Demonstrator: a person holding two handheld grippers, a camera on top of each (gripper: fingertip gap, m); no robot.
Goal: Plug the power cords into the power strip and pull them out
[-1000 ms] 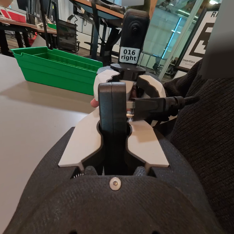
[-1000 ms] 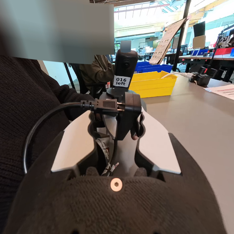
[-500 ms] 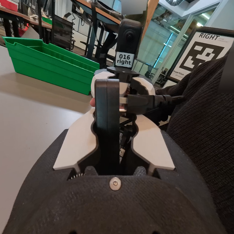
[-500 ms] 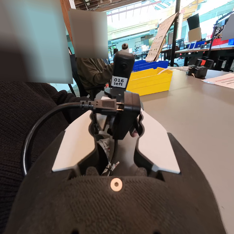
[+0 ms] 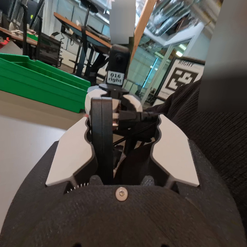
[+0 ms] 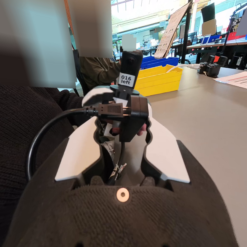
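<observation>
**While the left jaws gape, the plug sits half home**

Though it stands upright between them, the black power strip [image 5: 101, 127] is not clamped by the left gripper [image 5: 123, 119]. Its jaws are spread wide. The strip lies close against the left-hand finger, and a broad gap separates it from the other one.

Seen from the right wrist, the strip [image 6: 136, 117] is up off the grey worktop [image 6: 200, 120], with its own thin lead [image 6: 122, 151] hanging from its underside. A black plug [image 6: 111, 109] points sideways into the strip's face. It is partway in, so a short length of bare metal prong shows between plug and strip. The power cord [image 6: 40, 133] loops out from the plug's back, down across a person's dark knit sleeve [image 6: 20, 127].

The right gripper [image 6: 122, 120] has its jaws set apart, one tip below the plug's cord end and the other just beside the strip's far side. I cannot tell whether they press on anything. In the left wrist view its white fingers straddle the top of the strip and the plug [image 5: 128, 115].

A green bin [image 5: 40, 82] sits on the worktop beyond the left gripper, and a yellow bin [image 6: 157, 81] sits beyond the right.
</observation>
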